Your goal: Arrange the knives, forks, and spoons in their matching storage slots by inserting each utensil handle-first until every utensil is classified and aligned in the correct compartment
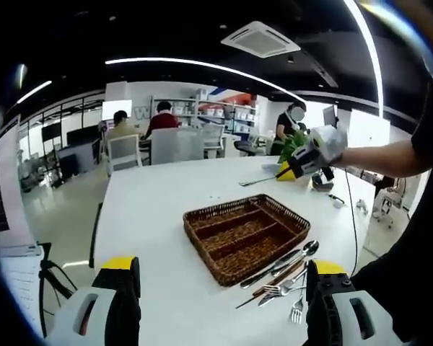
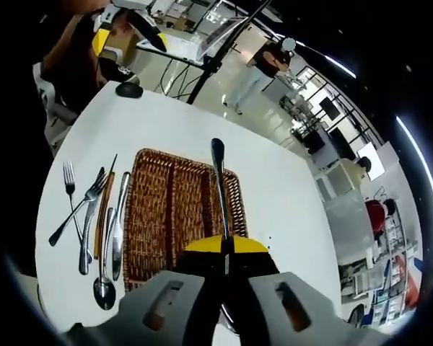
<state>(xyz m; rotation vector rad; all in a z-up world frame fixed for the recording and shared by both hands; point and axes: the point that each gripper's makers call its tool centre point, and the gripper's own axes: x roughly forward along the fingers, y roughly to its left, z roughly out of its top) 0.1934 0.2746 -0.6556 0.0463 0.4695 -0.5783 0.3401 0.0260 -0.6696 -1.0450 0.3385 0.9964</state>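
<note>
Above brown wicker cutlery tray at mid-bench: right tool clenched on slim steel utensil, far end forward over compartments. Left tool released, hovering. Remaining steel cutlery pile lies just beside tray edge. Step: insertion. Next: confirm type, lower into matching slot.

right tool clamped; left tool agape.

The basket is brown woven wicker on a white table. Cutlery is shiny silver, one piece with a brown handle. Grippers have yellow tips.
</note>
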